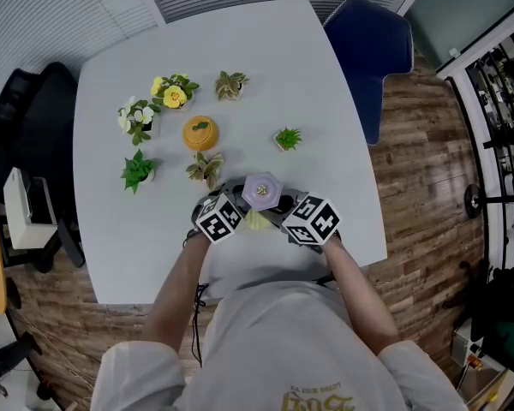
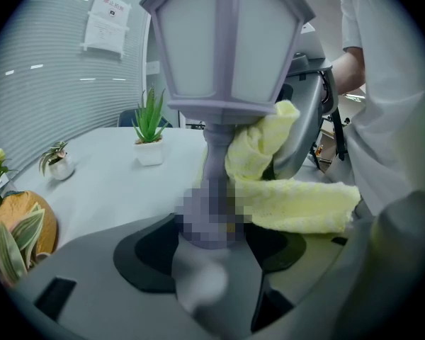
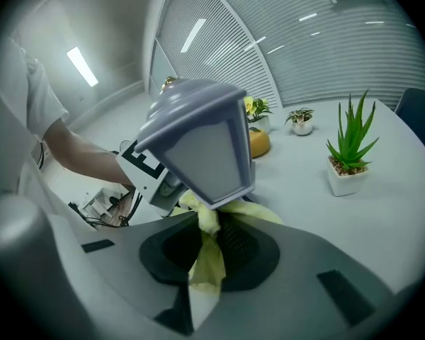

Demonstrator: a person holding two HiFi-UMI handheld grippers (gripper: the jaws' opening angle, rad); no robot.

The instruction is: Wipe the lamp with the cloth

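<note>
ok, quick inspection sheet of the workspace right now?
Surface: white table.
Job's things: lamp near the front edge; yellow cloth against its post, under the shade.
Clutter: small potted plants, orange ornament.
Grippers: left gripper shut on the lamp's post; right gripper shut on the cloth.
Cables: thin black cable by the left forearm.
Surroundings: blue chair, black chair, wood floor.

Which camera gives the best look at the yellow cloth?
The left gripper view: the cloth lies broad against the stem of the lamp. The right gripper view shows only a strip of it pinched in the right tongs under the lamp. The head view shows just a sliver beside the lamp.
</note>
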